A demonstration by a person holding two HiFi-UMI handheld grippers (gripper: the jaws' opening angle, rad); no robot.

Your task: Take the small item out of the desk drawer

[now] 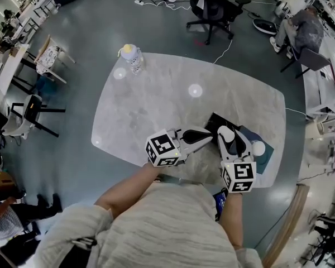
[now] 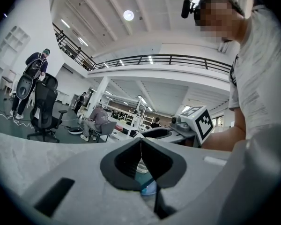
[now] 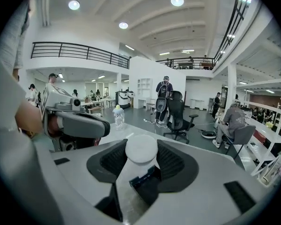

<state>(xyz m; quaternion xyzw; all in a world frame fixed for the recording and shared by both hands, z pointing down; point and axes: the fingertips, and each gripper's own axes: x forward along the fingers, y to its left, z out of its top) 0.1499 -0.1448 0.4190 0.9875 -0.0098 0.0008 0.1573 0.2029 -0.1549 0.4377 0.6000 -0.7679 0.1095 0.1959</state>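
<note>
My right gripper (image 3: 140, 165) is shut on a small white bottle (image 3: 141, 150) with a round white cap and a blue label, held above the table with the cap pointing forward. In the head view the right gripper (image 1: 240, 141) is at the table's near right, and the white cap (image 1: 258, 148) shows beside it. A dark drawer box (image 1: 219, 121) with a teal part (image 1: 266, 156) lies under both grippers and is mostly hidden. My left gripper (image 1: 211, 137) reaches toward the right one; its jaws (image 2: 141, 142) are shut with nothing between them.
A clear bottle with a yellow top (image 1: 131, 57) stands at the far left of the grey marble table (image 1: 156, 105). An office chair (image 1: 212, 10) and a seated person (image 1: 304, 29) are beyond the table. Chairs (image 1: 28, 113) stand to the left.
</note>
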